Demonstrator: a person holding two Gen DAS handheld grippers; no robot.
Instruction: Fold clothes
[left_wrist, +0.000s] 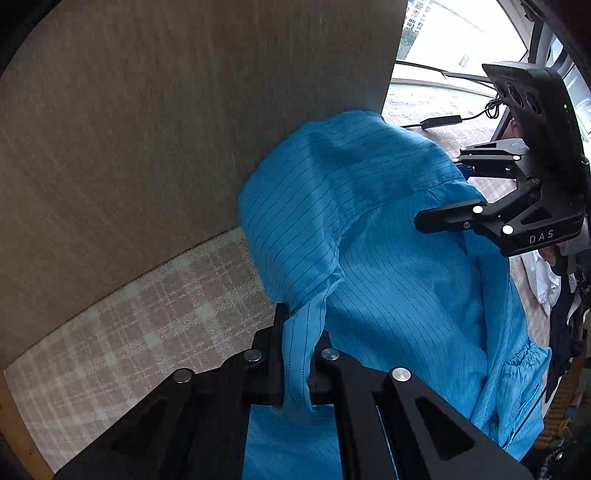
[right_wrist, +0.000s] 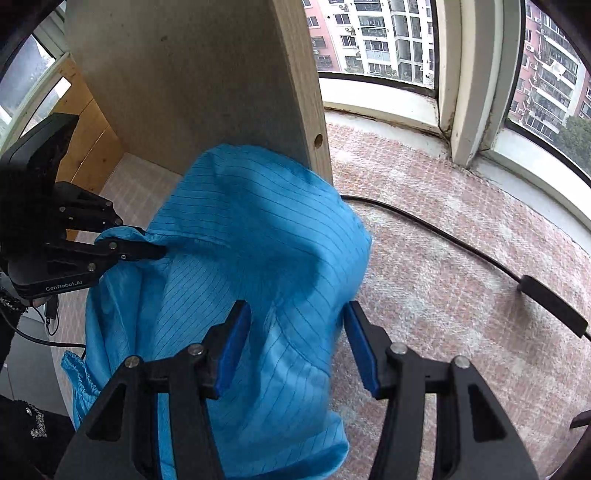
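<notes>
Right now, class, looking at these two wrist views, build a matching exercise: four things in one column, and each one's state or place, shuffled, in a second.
Things
1. left gripper
2. right gripper
3. black cable
4. blue pinstriped garment

States
A. lying on the plaid cover
B. open, fingers either side of cloth
C. shut on a fold of cloth
D. bunched up against the wooden panel

Pairs: 1-C, 2-B, 3-A, 4-D
</notes>
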